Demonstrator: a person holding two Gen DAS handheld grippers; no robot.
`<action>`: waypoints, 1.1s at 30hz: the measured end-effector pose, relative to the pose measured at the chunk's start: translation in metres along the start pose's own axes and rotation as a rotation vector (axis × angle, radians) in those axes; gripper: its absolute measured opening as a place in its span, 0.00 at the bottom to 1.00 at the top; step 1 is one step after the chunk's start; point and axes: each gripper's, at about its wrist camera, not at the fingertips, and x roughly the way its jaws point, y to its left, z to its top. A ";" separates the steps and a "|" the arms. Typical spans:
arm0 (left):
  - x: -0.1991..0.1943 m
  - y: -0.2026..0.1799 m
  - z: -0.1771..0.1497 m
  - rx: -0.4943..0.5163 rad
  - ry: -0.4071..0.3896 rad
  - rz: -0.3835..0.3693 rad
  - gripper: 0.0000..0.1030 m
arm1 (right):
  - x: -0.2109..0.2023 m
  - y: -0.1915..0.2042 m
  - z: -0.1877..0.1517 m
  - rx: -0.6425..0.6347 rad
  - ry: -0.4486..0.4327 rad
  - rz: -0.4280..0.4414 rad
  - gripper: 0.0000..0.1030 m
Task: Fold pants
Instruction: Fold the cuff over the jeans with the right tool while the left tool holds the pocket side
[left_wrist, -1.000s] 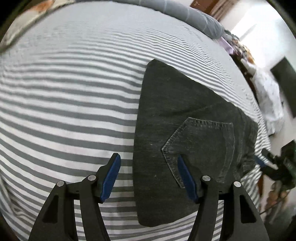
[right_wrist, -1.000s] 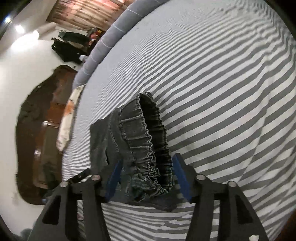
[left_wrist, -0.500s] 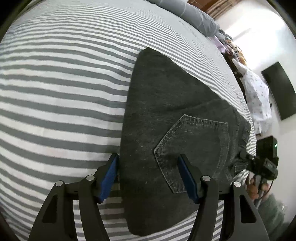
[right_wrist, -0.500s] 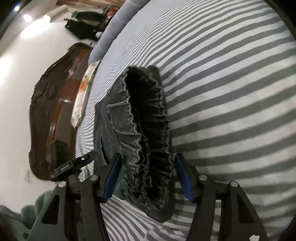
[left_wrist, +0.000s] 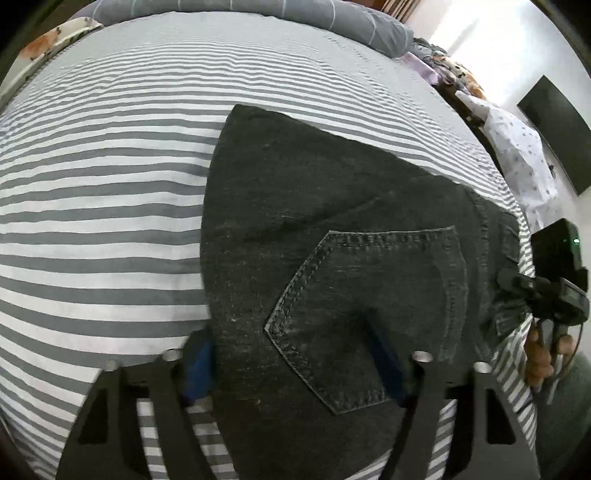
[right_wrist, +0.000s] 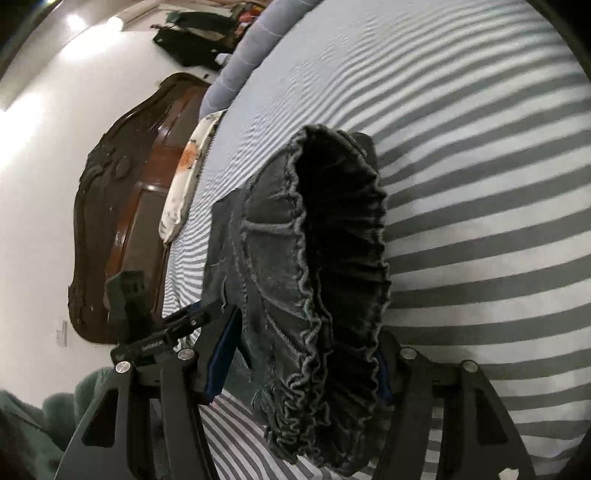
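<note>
Striped bedsheet (left_wrist: 110, 221), wooden headboard (right_wrist: 110, 229)

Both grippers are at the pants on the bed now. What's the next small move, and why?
Probably close both. The left gripper straddles the folded pants edge near the back pocket; the right gripper straddles the elastic waistband. Neither visibly pinches cloth yet.

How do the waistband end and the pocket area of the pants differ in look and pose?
The waistband is gathered into ruffles and stands open, raised off the bedsheet; the pocket area is smooth and lies flat. The waistband shows its dark inside; the pocket area shows pale stitching. Both are dark grey denim.
</note>
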 end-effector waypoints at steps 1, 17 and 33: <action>-0.001 0.001 0.000 -0.008 -0.001 -0.003 0.58 | 0.001 -0.001 0.002 0.007 -0.003 0.001 0.57; 0.005 -0.006 0.005 0.019 0.039 0.103 0.54 | 0.008 -0.010 0.004 0.041 0.011 -0.021 0.55; 0.010 -0.018 0.021 0.022 0.087 0.126 0.53 | 0.005 0.014 -0.005 0.018 -0.035 -0.221 0.42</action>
